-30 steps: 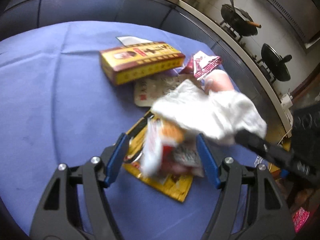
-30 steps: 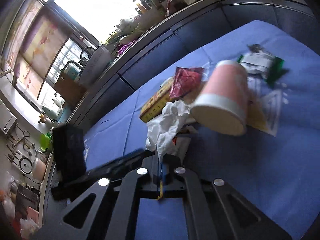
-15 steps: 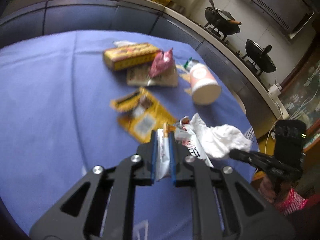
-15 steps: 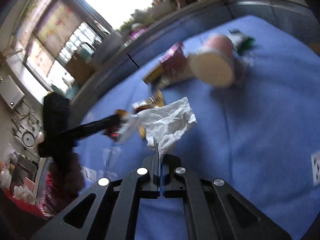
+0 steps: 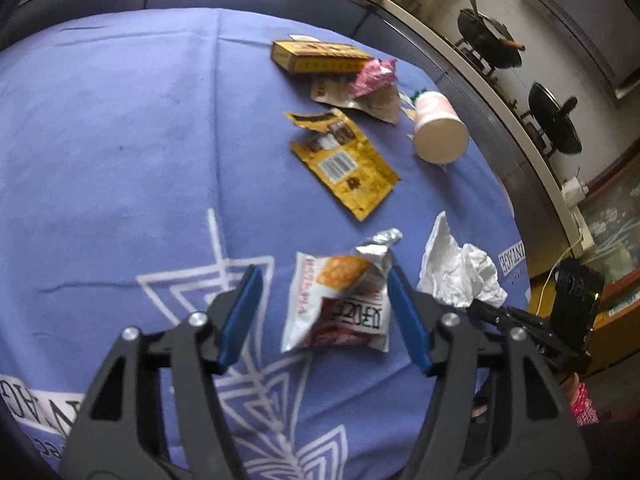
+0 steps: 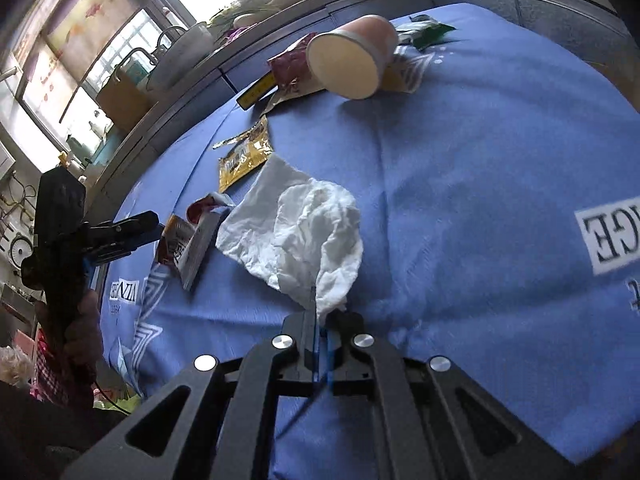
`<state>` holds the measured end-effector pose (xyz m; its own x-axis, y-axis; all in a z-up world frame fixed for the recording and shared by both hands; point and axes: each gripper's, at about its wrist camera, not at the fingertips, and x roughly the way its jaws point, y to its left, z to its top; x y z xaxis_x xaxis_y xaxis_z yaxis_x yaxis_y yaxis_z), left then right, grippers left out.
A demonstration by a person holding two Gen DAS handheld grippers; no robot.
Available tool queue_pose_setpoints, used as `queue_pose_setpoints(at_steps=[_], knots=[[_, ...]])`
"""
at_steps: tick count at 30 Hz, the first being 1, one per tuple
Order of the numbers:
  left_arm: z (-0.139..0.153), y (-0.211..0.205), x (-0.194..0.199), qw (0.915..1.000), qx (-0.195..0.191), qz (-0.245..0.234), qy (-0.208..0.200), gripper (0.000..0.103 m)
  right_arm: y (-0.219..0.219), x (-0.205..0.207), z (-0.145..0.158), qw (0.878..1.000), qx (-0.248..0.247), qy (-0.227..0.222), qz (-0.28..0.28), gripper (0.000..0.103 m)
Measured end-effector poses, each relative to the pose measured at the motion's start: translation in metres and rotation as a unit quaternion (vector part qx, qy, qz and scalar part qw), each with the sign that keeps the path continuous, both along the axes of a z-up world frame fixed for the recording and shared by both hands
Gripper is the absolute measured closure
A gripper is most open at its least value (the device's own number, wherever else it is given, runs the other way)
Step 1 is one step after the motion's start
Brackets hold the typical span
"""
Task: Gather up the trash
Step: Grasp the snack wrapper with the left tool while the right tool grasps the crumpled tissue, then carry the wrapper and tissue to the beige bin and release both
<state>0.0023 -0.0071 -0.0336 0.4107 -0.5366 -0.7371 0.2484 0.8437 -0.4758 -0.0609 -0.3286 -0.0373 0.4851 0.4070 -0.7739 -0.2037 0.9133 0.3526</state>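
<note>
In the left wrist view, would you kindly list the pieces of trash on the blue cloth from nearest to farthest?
Cracker wrapper → white tissue → yellow sachet → paper cup → pink wrapper → yellow box.

The pink wrapper (image 5: 374, 76) hides part of the yellow box (image 5: 320, 58); wrapper print is too blurred to read

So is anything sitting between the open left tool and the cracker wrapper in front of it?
Nothing visible does. The cracker wrapper lies on the blue cloth directly between the spread fingers of the left tool. The white tissue, pinched by the right tool, lies off to the right, outside the gap.
</note>
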Motion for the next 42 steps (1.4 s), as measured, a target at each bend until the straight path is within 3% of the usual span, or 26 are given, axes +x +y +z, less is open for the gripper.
queue_pose_setpoints(at_steps=[5, 9, 12, 13, 16, 17, 18, 20, 21, 24, 31, 32, 35, 38, 42], knots=[[-0.008, -0.020, -0.004, 0.9996, 0.010, -0.026, 0.009, 0.039, -0.011, -0.004, -0.008, 0.998, 0.062, 0.019, -0.012, 0.101], [-0.010, -0.028, -0.004, 0.9994, 0.022, -0.026, -0.005, 0.040, -0.028, -0.002, -0.020, 0.989, 0.140, 0.036, -0.042, 0.101], [-0.014, -0.031, -0.003, 0.9992, 0.008, -0.038, 0.009, 0.084, -0.026, -0.007, -0.015, 0.993, 0.112, 0.019, -0.046, 0.101], [-0.016, -0.032, -0.003, 0.9991, 0.003, -0.040, 0.013, 0.090, -0.024, -0.010, -0.010, 0.994, 0.096, 0.003, -0.044, 0.101], [-0.015, -0.033, -0.006, 0.9990, 0.002, -0.045, 0.005, 0.094, -0.030, -0.017, -0.002, 0.994, 0.083, -0.019, -0.062, 0.095], [-0.013, -0.032, -0.007, 0.9989, 0.000, -0.047, 0.003, 0.094, -0.032, -0.018, 0.000, 0.994, 0.082, -0.021, -0.067, 0.084], [-0.011, -0.032, -0.008, 0.9988, -0.003, -0.048, 0.000, 0.094, -0.036, -0.021, 0.000, 0.994, 0.080, -0.023, -0.071, 0.059], [-0.006, -0.031, -0.008, 0.9989, -0.006, -0.046, -0.007, 0.094, -0.041, -0.024, 0.004, 0.993, 0.085, -0.034, -0.069, 0.031], [-0.003, -0.029, -0.008, 0.9989, -0.009, -0.045, -0.010, 0.094, -0.043, -0.026, 0.006, 0.993, 0.082, -0.036, -0.070, 0.029], [0.003, -0.025, -0.006, 0.9986, -0.025, -0.044, -0.013, 0.094, -0.041, -0.026, 0.013, 0.995, 0.058, -0.051, -0.067, 0.029], [0.022, -0.032, -0.006, 0.9967, -0.054, -0.055, -0.025, 0.094, 0.012, -0.007, 0.012, 0.995, -0.062, -0.074, 0.003, 0.032], [0.025, -0.035, -0.006, 0.9966, -0.054, -0.057, -0.027, 0.094, 0.017, -0.004, 0.009, 0.995, -0.063, -0.071, 0.010, 0.041], [0.034, -0.051, 0.000, 0.9959, -0.045, -0.070, -0.035, 0.094, 0.018, 0.008, -0.003, 0.999, -0.029, -0.038, 0.015, 0.088], [0.045, -0.072, 0.006, 0.9940, -0.033, -0.091, -0.049, 0.094, -0.002, 0.011, -0.005, 1.000, 0.016, -0.024, 0.002, 0.097], [0.061, -0.116, 0.022, 0.9892, -0.014, -0.128, -0.069, 0.094, -0.046, 0.007, 0.022, 0.996, 0.028, -0.072, -0.047, 0.098]])
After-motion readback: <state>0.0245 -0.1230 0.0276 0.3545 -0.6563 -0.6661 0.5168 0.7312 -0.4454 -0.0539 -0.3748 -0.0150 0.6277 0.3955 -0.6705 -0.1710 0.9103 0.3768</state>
